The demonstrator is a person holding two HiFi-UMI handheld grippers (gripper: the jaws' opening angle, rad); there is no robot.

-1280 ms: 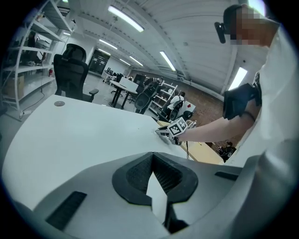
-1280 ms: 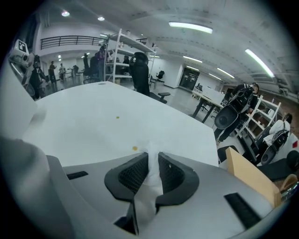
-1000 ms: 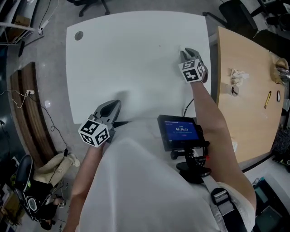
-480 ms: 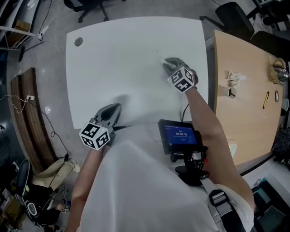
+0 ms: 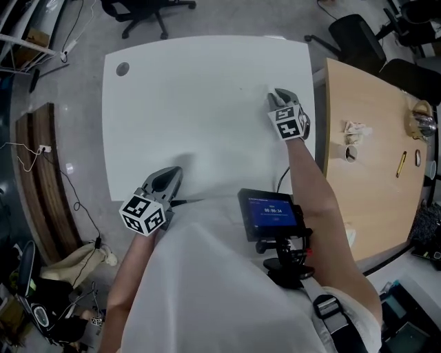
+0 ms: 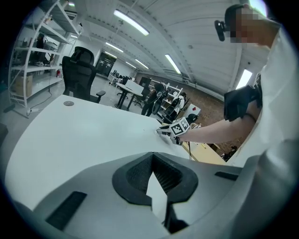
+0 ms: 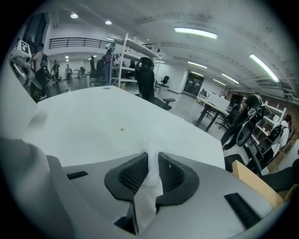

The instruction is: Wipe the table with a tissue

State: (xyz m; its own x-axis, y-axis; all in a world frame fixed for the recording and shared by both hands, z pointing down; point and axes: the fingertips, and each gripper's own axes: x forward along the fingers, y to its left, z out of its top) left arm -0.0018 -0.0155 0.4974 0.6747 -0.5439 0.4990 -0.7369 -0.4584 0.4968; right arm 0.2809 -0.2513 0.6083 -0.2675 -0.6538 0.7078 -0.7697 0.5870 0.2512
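Observation:
The white table [image 5: 179, 103] fills the head view. My right gripper [image 5: 279, 94] rests near the table's right edge, tips down on the surface and shut on a white tissue [image 7: 148, 186] that is pinched between its pads [image 7: 132, 175]. A small brownish speck [image 7: 122, 130] lies on the table ahead of it. My left gripper [image 5: 171, 174] sits at the near edge, shut, with nothing between its jaws. The left gripper view shows the right gripper [image 6: 163, 133] across the table, beyond the left gripper [image 6: 152, 156].
A wooden table [image 5: 372, 193] adjoins on the right, carrying a crumpled tissue [image 5: 357, 128], a tape roll [image 5: 350, 153] and a pen [image 5: 400, 165]. A round grommet [image 5: 122, 69] sits in the white table's far left corner. Office chairs [image 5: 148, 10] stand beyond it.
The right gripper slid left across the table with the tissue, then came back right toward the edge. The left gripper has stayed put.

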